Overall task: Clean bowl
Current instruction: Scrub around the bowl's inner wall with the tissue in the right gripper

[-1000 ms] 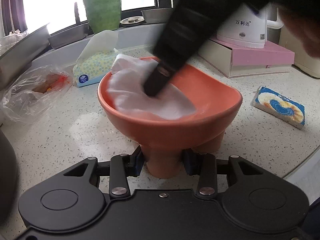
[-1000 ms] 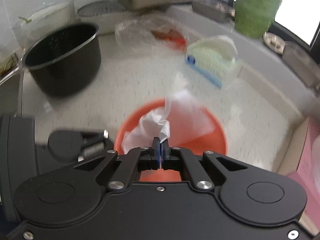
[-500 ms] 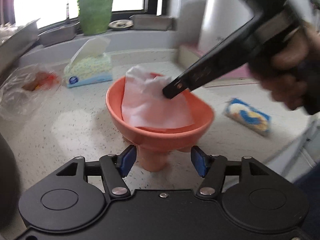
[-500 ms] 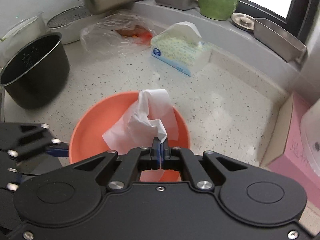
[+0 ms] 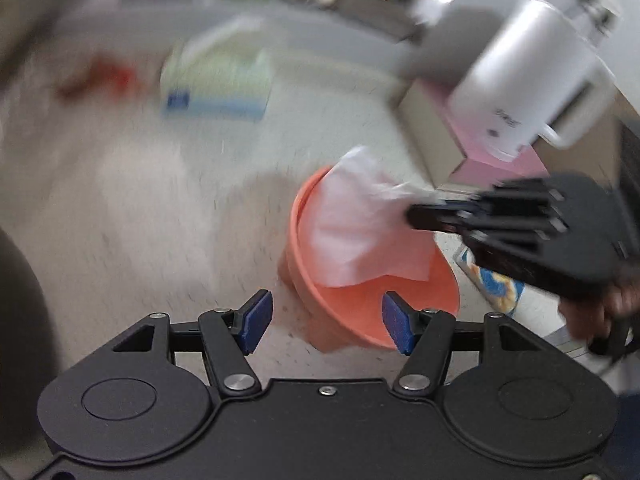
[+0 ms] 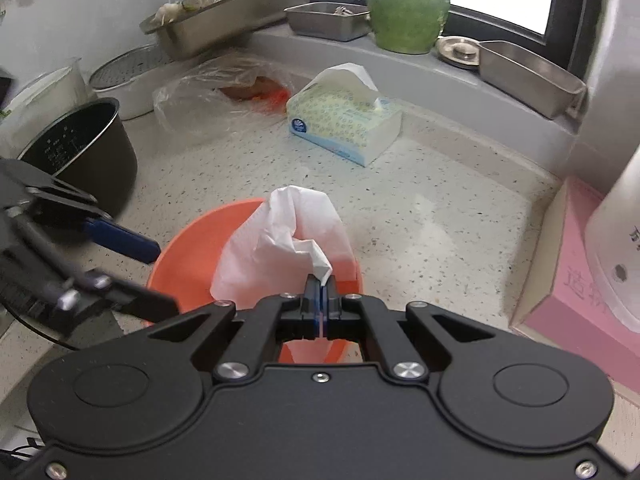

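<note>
An orange footed bowl stands on the speckled counter. A crumpled white tissue hangs over its inside and far rim. My right gripper is shut on a corner of the tissue, just above the bowl's near rim. In the blurred left wrist view the bowl sits low and right of centre, with the tissue pinched by the right gripper coming in from the right. My left gripper is open above the bowl's near edge, its blue pads apart and touching nothing.
A tissue box, a plastic bag and a black pot lie behind and left of the bowl. A pink box with a white kettle stands to the right. A small blue packet lies beside the bowl.
My left gripper let go of the bowl's foot, spread its pads, then rose and rolled, so the bowl slid right in its view. The right gripper lifted the tissue partly out of the bowl.
</note>
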Demonstrator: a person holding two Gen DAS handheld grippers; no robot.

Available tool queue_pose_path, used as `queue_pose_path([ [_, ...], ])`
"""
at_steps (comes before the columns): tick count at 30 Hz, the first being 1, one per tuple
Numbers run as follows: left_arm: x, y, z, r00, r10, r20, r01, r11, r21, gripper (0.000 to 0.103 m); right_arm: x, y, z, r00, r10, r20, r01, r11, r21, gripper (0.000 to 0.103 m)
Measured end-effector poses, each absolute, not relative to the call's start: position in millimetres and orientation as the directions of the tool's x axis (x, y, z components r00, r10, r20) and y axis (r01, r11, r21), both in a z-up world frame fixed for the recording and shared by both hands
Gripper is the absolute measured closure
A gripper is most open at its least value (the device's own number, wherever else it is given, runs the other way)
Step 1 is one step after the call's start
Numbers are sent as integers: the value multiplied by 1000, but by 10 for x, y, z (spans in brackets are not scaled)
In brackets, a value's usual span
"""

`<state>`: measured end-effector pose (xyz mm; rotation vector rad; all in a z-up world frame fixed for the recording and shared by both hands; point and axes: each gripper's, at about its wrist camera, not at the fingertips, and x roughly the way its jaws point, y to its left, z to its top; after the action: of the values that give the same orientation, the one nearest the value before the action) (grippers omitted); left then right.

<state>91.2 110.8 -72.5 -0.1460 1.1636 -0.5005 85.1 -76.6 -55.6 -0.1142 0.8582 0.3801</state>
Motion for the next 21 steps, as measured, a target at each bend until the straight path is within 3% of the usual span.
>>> queue_pose_path([
  [3,1089,1090,-846,208,-467,-859,289,869,-403,45,835,-831,-553,597,271,-755,-351,935,58,102],
  [6,1227,1091,-922,181,-472,-863,268,868,-419,77,821,-897,-546,604,263,-752,-328,943,66,102],
  [10,1264,1105,-983,189,-505,-843,284,849,-445,87,783,-934,-549,610,255,-751,-317,946,64,102],
  [13,1242,1038,-994,176,-522,-835,311,834,-456,88,757,-946,-565,604,269,-750,-324,943,78,102],
  [15,1228,1001,-984,202,-504,-840,329,843,-427,81,744,-927,-584,606,258,-752,-323,944,64,102],
  [17,1192,1002,-911,255,-454,-854,355,865,-355,43,743,-912,-616,605,249,-756,-326,944,50,102],
  [20,1085,985,-734,375,-388,-842,446,872,-203,37,760,-910,-657,599,251,-760,-321,945,59,102],
  [21,983,952,-615,445,-361,-820,514,852,-96,37,779,-903,-677,595,253,-763,-321,945,63,101],
])
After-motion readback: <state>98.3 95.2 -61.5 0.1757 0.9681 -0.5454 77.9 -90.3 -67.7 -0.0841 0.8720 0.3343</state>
